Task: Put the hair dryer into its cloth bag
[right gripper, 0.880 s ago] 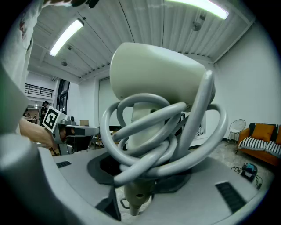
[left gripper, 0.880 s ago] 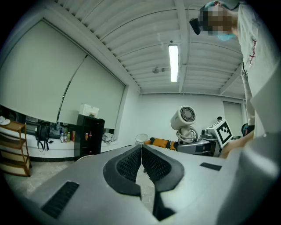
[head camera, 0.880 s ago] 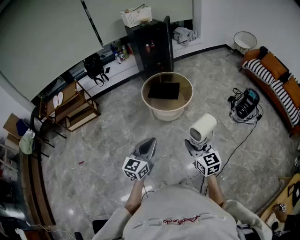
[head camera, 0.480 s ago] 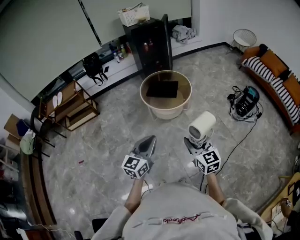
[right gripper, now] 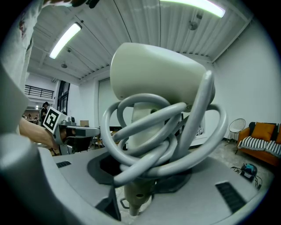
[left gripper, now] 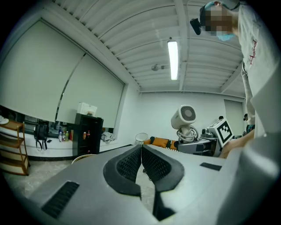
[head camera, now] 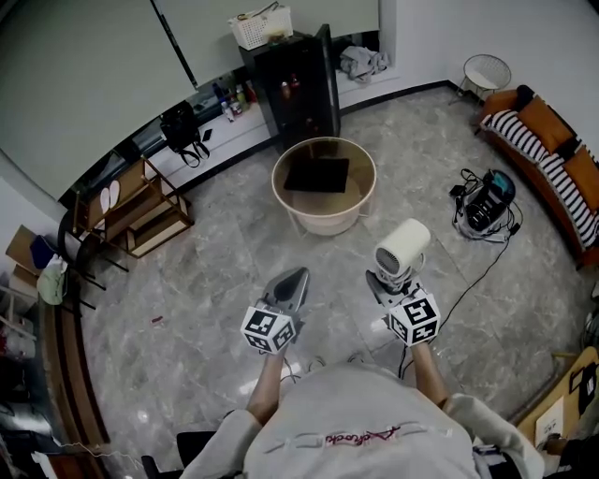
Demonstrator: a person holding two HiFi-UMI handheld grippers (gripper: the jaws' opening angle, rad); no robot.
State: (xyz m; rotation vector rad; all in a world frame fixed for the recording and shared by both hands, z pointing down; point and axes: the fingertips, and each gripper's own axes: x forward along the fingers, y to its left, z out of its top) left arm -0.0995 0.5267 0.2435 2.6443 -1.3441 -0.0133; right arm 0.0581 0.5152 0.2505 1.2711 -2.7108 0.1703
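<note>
My right gripper (head camera: 386, 283) is shut on the handle of the white hair dryer (head camera: 403, 250), which stands upright with its barrel above the jaws. Seen close in the right gripper view, the hair dryer (right gripper: 154, 81) has its grey cord (right gripper: 163, 139) coiled round the handle, and the handle's end sits between the jaws. My left gripper (head camera: 288, 288) is shut with nothing in it, held level beside the right one; its pads (left gripper: 131, 163) meet. A black cloth bag (head camera: 316, 175) lies flat on the round beige table (head camera: 281, 192) ahead of both grippers.
Behind the table stands a black cabinet (head camera: 301, 79) with a white basket (head camera: 260, 26) on top. A wooden shelf (head camera: 140, 210) is at the left. On the right are a sofa (head camera: 552, 154) and a small appliance (head camera: 489, 206) whose cable trails over the marble floor.
The head view has drifted a little, so the table sits slightly higher and further left. Both grippers keep their places and the dryer stays held.
</note>
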